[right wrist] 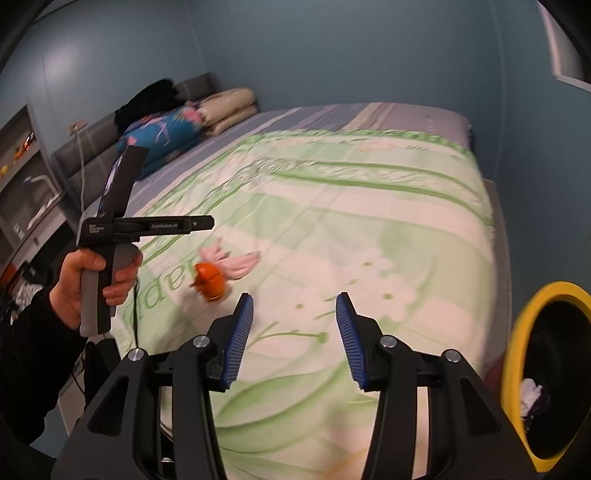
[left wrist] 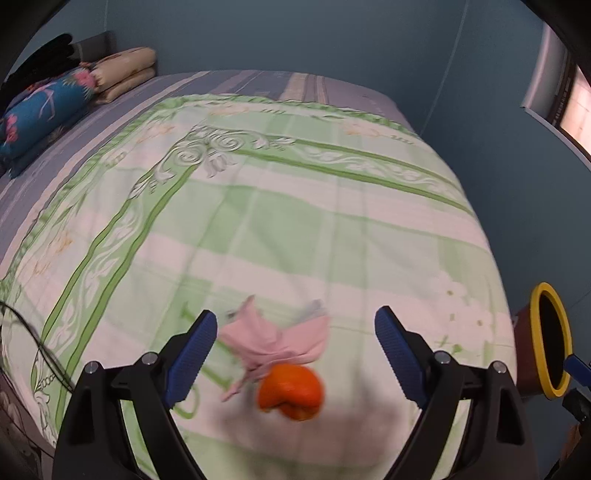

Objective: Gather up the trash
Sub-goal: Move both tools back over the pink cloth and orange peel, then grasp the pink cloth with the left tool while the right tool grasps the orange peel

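Lying on the green-and-white bedspread point(left wrist: 295, 206), an orange peel point(left wrist: 290, 391) touches a crumpled pink tissue point(left wrist: 275, 339) that spreads from it toward twelve o'clock in the left wrist view. The left gripper point(left wrist: 295, 350) hangs over both with its jaws spread wide; its blue pads point(left wrist: 192, 358) stand well clear on either side, and neither touches the peel or the tissue. From the right wrist view the same pair sits at about ten o'clock from the right gripper point(right wrist: 294, 339), near the bed's left edge, with the person's hand point(right wrist: 92, 288) on the left gripper's handle just beside them. The right gripper is partly open and empty, with only bedspread between its pads.

A bin point(right wrist: 517, 354) with a yellow rim stands off the bed's near corner at three to four o'clock from the right gripper, with something white lying inside it. Most of the bedspread lies bare toward twelve o'clock. Pillows point(left wrist: 74, 96) are stacked at the far left corner, at ten o'clock in the left wrist view, against the blue wall point(left wrist: 295, 33).
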Action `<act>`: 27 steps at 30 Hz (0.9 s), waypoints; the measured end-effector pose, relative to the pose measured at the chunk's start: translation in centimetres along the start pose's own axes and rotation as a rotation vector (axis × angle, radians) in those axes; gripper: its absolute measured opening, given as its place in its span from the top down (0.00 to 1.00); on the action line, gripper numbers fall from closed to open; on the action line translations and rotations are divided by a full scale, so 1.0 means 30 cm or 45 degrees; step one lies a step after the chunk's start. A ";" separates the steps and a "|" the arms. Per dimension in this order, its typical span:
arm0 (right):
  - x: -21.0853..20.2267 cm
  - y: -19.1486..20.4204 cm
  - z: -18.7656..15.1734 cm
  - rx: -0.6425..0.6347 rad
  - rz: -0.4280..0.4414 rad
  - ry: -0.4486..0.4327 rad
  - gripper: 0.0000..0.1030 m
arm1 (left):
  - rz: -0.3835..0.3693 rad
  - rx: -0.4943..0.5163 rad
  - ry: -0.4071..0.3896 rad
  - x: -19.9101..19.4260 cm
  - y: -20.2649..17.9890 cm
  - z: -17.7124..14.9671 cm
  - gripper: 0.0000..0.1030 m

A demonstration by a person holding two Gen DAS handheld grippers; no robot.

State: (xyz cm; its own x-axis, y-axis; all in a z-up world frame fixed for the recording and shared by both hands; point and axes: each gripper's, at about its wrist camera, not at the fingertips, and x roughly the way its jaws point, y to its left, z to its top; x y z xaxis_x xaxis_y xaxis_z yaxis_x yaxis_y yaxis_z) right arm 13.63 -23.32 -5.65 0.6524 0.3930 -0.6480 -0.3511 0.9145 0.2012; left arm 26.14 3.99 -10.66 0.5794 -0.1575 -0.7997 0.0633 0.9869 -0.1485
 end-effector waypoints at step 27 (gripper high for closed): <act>0.315 0.266 -0.004 -0.161 0.190 0.215 0.57 | 0.002 -0.064 0.201 0.232 0.189 -0.094 0.27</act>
State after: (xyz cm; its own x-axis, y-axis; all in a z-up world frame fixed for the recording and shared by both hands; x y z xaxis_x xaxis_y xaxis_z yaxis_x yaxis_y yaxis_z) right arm 16.90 -12.32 -10.24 0.4698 0.4911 -0.7335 -0.5230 0.8243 0.2169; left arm 28.24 8.38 -18.71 0.4442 -0.1634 -0.8809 0.0194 0.9848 -0.1729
